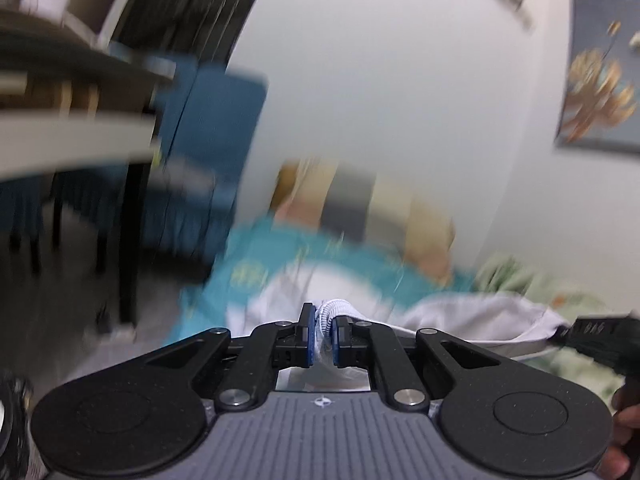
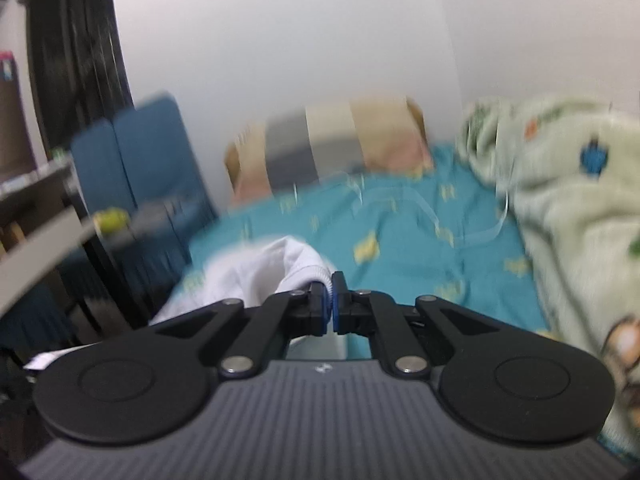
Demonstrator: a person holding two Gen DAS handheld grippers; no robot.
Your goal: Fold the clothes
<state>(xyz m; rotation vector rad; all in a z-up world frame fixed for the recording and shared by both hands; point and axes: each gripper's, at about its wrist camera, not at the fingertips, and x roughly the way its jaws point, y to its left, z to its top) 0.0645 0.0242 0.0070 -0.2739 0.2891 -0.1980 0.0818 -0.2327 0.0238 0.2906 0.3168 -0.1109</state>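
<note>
Left gripper (image 1: 323, 330), seen from its own wrist, has its blue-padded jaws clamped on a ribbed hem of the white soft cotton garment (image 1: 472, 316), which hangs slack above the teal patterned bedsheet (image 1: 248, 268); the view is blurred.

From the right wrist, the right gripper (image 2: 332, 306) pinches another ribbed edge of that garment, which sags leftward.

Judging by the drape, it is light and limp; hemmed edges give the firmest hold.
</note>
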